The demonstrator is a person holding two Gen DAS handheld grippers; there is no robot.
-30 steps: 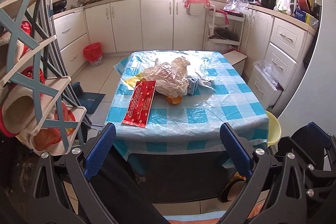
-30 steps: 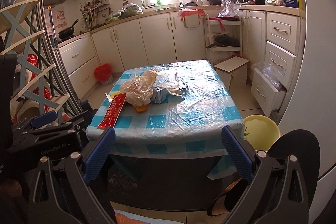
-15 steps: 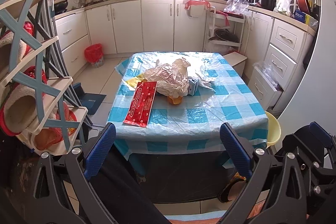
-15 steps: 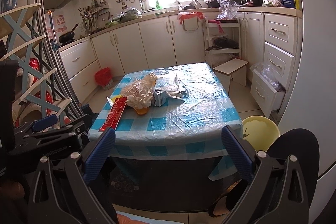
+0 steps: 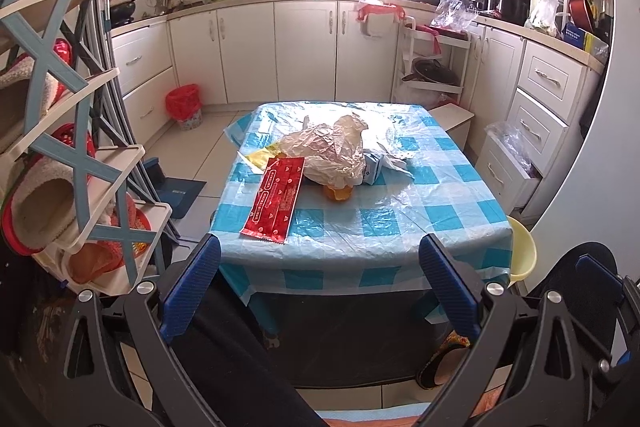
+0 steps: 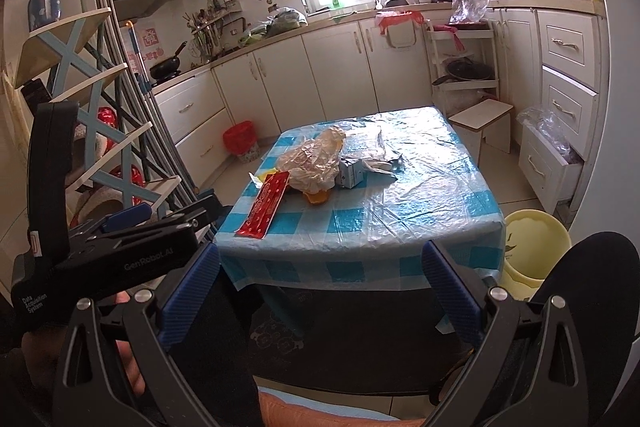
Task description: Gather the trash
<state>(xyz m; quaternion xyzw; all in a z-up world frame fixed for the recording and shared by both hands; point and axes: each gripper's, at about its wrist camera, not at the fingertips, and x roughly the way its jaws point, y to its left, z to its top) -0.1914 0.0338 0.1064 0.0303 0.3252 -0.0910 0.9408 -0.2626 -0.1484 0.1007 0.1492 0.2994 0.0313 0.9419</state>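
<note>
1. Slowly, the left tongs [image 5: 318, 281] have crept a little nearer the desk [image 5: 400, 211] over the last second; they hang spread wide and empty, short of its near edge.
2. Nothing on the desk has shifted: the red wrapper [image 5: 277, 197] lies flat at the left, the crumpled bag [image 5: 334, 155] mid-desk, the small carton [image 5: 371, 169] touching its right side.
3. Rightmost, the right tongs [image 6: 320, 289] have lifted slightly, also spread and empty.
4. So collecting has not begun; the red-lined bin [image 5: 184, 103] waits on the floor, well apart.
</note>
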